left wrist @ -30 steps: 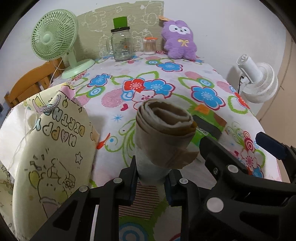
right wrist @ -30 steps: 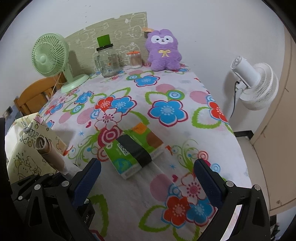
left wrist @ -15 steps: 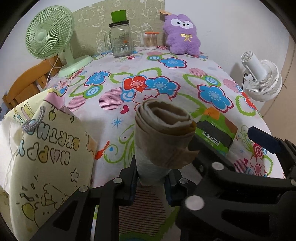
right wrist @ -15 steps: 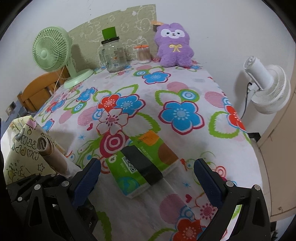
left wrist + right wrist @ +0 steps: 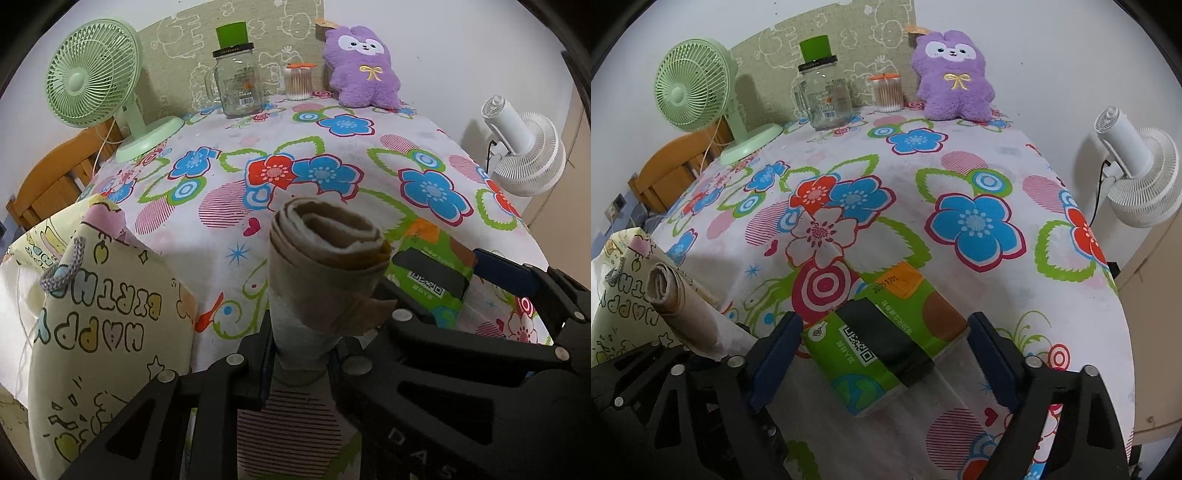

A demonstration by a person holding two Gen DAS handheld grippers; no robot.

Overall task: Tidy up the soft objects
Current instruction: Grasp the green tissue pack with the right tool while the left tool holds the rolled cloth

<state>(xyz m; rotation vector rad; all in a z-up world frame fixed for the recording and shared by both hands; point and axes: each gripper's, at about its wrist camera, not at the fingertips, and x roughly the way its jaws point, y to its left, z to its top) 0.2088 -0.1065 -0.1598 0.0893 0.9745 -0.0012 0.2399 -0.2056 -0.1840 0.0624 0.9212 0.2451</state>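
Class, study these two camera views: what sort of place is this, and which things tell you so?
Probably a room in a home. A flowered tablecloth covers the table, a purple plush toy sits against the wall, and a green desk fan stands near a wooden chair.

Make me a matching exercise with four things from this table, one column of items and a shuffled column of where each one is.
Items:
1. rolled brown cloth
2. green tissue pack
3. purple plush toy
4. glass jar

Places:
A. at the far edge of the table, against the wall, right of the cotton swab container
B. clamped upright in the left gripper
C. lying flat between the open jaws of the right gripper
D. at the back, between the green fan and the cotton swab container

Pairs: 1-B, 2-C, 3-A, 4-D
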